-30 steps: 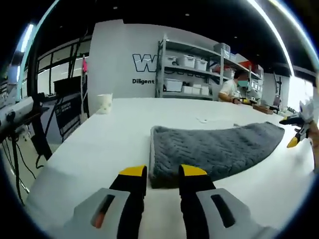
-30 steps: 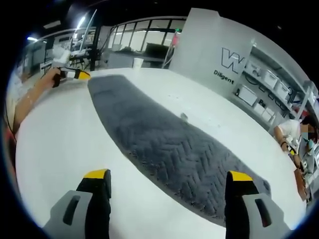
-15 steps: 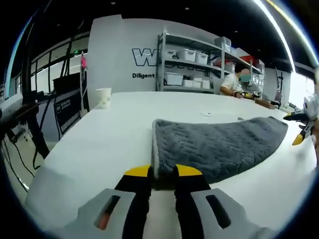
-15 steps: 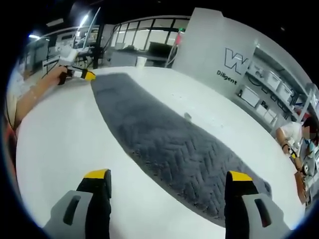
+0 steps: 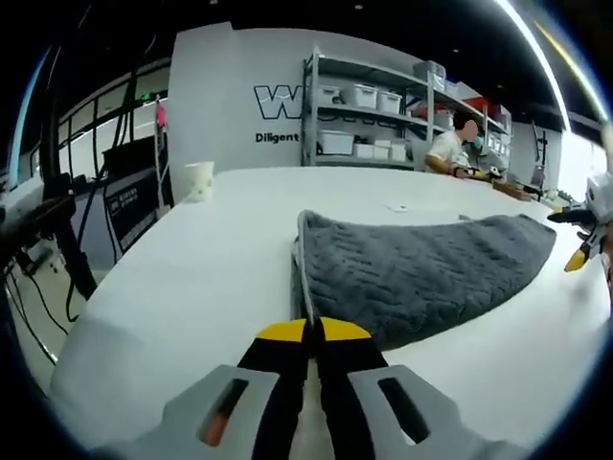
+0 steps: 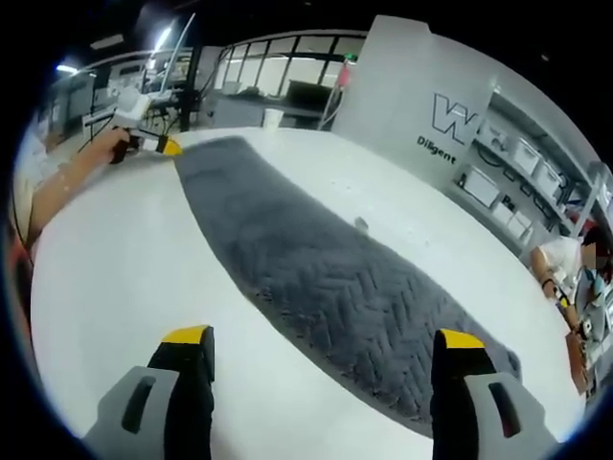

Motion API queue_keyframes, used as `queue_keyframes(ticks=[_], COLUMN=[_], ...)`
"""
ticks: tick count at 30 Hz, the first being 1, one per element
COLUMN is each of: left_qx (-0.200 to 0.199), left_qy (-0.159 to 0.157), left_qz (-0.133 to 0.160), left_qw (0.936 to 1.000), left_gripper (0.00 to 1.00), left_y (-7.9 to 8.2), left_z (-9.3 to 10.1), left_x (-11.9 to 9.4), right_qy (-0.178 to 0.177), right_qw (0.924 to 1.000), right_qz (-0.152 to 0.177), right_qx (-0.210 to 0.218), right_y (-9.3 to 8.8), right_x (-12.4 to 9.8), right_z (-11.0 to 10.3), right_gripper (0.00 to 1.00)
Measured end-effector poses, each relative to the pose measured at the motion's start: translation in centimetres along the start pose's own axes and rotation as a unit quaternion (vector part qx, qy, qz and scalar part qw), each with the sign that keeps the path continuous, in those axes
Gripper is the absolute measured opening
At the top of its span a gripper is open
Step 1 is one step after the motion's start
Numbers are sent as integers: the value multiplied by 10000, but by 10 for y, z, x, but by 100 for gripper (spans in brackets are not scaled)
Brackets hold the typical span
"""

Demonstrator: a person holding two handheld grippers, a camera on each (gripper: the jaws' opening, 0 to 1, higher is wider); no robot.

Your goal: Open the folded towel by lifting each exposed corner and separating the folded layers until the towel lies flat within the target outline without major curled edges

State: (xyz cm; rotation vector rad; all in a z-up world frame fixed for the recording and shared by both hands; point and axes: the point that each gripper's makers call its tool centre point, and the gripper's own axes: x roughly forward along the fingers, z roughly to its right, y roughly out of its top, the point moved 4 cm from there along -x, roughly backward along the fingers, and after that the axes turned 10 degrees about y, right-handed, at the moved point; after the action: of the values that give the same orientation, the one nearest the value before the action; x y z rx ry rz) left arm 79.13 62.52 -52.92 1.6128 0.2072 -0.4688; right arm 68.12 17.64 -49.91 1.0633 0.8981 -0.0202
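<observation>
A grey folded towel [image 5: 421, 278] with a herringbone weave lies as a long strip on the white table [image 5: 192, 278]. My left gripper [image 5: 306, 331] is shut on the strip's near corner, where the pale edge runs right into the yellow tips. In the right gripper view the towel [image 6: 316, 278] stretches diagonally, and the left gripper [image 6: 158, 146] sits at its far end in a person's hand. My right gripper [image 6: 323, 337] stands wide open above the towel's other end, with nothing between its fingers. It also shows at the right of the left gripper view as the right gripper [image 5: 579, 244].
A paper cup [image 5: 199, 180] stands near the table's far left edge. A small white scrap [image 5: 395, 207] lies beyond the towel. Shelves with bins [image 5: 374, 125] and a seated person [image 5: 450, 153] are behind the table. Bare tabletop lies on both sides of the strip.
My left gripper moved forward to the towel's near corner and its jaws closed from apart to shut on it. The right gripper stayed open and almost still.
</observation>
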Motion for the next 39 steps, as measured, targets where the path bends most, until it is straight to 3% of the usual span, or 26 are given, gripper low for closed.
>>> queue_keyframes(ticks=[7,15,21,39], left_qx=[-190,-32,105,-170], left_qy=[-143,-287,-173,105], left_qz=[-220,-489,-560,-634], left_qw=[9995,9984,9982,9978], left_gripper=[2,2,2,2], left_y=[-5,-8,-9,-14], left_z=[-2,-1,-5,-30], left_x=[-10,-21,-26,-33], right_qy=[-24,-25,-56,-99], right_qw=[10000,10000,9999,9997], right_qz=[-14,-40,-61,-108], right_qx=[30,46,85,213], right_y=[-1,-2,-3,-8], right_x=[0,0,0,-2], right_z=[3,4,5,6], right_gripper=[94,94,96,99])
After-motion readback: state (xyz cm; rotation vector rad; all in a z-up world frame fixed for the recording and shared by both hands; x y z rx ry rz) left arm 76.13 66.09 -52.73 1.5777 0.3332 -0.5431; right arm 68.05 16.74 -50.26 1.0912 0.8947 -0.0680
